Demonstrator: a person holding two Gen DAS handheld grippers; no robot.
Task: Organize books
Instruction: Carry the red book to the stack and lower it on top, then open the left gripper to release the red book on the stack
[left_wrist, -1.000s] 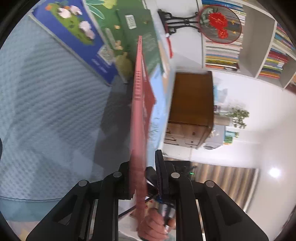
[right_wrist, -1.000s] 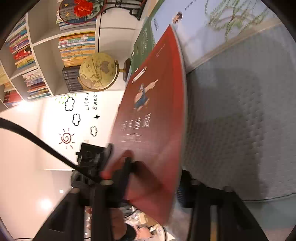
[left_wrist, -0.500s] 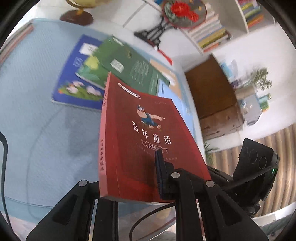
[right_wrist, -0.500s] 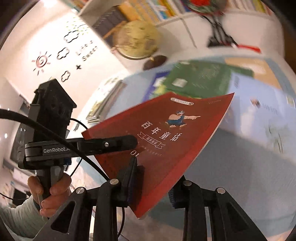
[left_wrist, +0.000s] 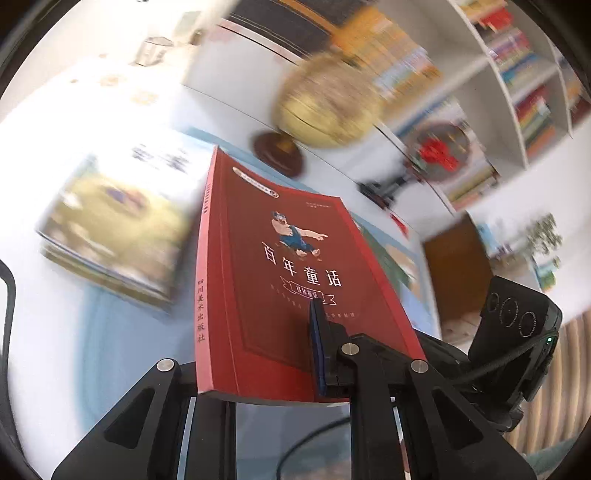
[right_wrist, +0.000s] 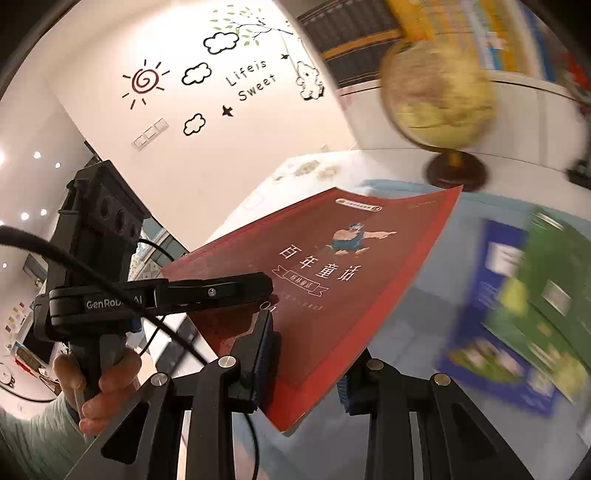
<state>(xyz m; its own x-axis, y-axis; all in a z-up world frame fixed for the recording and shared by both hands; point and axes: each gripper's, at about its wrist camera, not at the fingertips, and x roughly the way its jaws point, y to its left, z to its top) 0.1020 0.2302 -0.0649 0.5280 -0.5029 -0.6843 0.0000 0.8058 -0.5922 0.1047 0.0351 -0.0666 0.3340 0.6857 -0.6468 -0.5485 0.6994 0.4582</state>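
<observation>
A red paperback (left_wrist: 280, 280) with a cartoon figure and white characters hangs cover up above the blue table cover (left_wrist: 92, 339). My left gripper (left_wrist: 258, 365) is shut on its near edge, one pad on the cover and the other finger underneath. My right gripper (right_wrist: 306, 373) is shut on the same red paperback (right_wrist: 332, 280) at another edge. In the right wrist view, the left gripper (right_wrist: 255, 291) clamps the book's left side, with a person's hand (right_wrist: 99, 380) on its handle. A blurred stack of books (left_wrist: 114, 229) lies left of the red one.
A globe (left_wrist: 325, 103) on a dark round foot stands behind the book, also the globe (right_wrist: 439, 92) at upper right. A blue book (right_wrist: 491, 321) and a green book (right_wrist: 546, 291) lie flat to the right. Bookshelves (left_wrist: 524, 85) fill the back wall.
Both grippers have raised the red book and swung it leftward, from above the blue and green books toward the stack and globe. It turned from edge-on to cover up.
</observation>
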